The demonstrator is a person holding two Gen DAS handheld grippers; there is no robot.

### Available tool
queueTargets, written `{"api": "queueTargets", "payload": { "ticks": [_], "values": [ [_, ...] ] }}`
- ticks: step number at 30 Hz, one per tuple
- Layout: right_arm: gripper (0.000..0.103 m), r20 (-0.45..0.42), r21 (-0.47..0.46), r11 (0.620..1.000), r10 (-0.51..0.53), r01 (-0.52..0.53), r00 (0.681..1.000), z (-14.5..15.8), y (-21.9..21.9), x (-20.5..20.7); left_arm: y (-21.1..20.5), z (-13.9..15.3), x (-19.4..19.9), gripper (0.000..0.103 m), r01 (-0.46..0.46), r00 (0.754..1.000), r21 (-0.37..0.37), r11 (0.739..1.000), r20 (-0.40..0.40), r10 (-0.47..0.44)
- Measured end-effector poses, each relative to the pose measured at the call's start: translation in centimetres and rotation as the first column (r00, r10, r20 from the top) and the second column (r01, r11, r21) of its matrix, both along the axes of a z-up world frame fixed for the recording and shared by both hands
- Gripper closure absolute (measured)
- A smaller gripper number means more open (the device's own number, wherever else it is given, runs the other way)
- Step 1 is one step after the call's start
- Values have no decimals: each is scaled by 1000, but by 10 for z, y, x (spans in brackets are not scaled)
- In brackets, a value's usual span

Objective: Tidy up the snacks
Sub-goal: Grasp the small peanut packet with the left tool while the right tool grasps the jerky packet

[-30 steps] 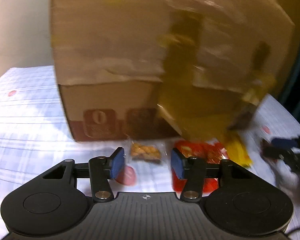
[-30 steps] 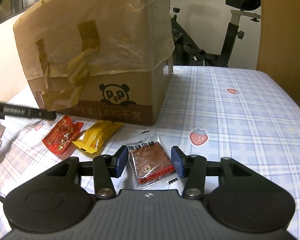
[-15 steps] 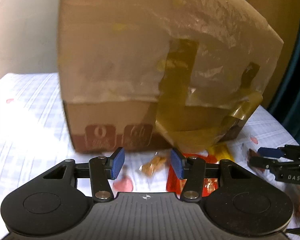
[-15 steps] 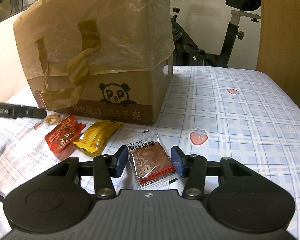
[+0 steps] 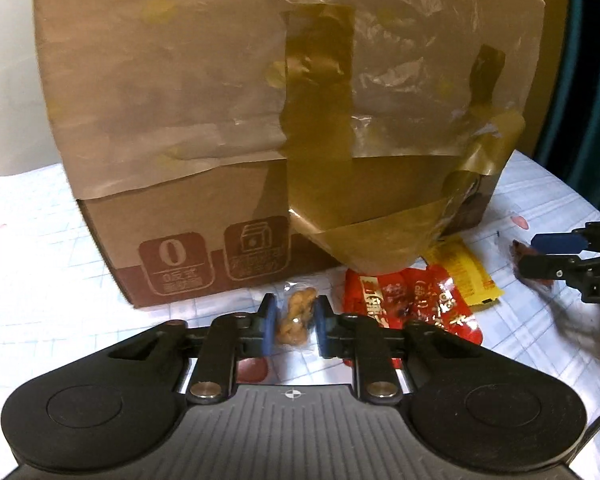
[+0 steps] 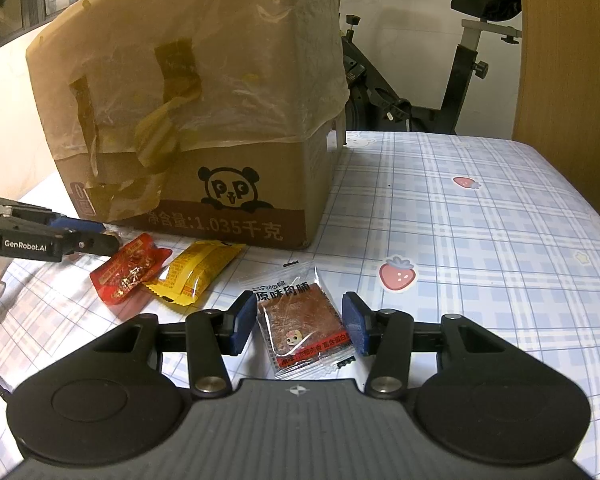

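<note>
My left gripper (image 5: 295, 326) is shut on a small clear packet of nuts (image 5: 298, 316), right in front of the big cardboard box (image 5: 228, 208). A red snack packet (image 5: 410, 300) and a yellow one (image 5: 462, 270) lie to its right. My right gripper (image 6: 298, 326) is open around a square brown jerky packet (image 6: 302, 320) that lies flat on the checked tablecloth; the pads do not touch it. The red packet (image 6: 128, 270), the yellow packet (image 6: 198, 272) and the left gripper (image 6: 80, 242) also show in the right wrist view, at the left.
The box (image 6: 220, 184) has a panda print and is draped in plastic film and brown tape. The checked tablecloth (image 6: 480, 248) with strawberry stickers stretches to the right. An exercise bike (image 6: 440, 80) stands behind the table. The right gripper (image 5: 568, 264) shows at the left view's right edge.
My left gripper has closed from open onto the nut packet. The right gripper has stayed open around the jerky packet.
</note>
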State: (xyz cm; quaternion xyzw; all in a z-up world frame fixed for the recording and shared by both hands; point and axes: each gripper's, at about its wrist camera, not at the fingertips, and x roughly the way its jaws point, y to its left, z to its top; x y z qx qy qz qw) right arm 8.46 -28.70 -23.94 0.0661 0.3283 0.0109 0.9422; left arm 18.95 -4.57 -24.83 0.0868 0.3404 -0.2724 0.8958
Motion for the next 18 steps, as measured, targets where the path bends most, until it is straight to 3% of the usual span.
{"api": "queueTargets", "payload": {
  "ticks": [6, 11, 18],
  "values": [
    [53, 0, -1, 1000, 0, 0, 1000, 0, 0, 0, 6, -3, -19, 83, -44, 999, 6, 999, 7, 44],
    [53, -3, -10, 1000, 2, -2, 1000, 0, 1, 0, 18, -10, -35, 83, -152, 988, -71, 986, -27, 150],
    [53, -7, -16, 1000, 2, -2, 1000, -1, 1, 1, 38, -9, -40, 82, -164, 986, -132, 978, -46, 159]
  ]
}}
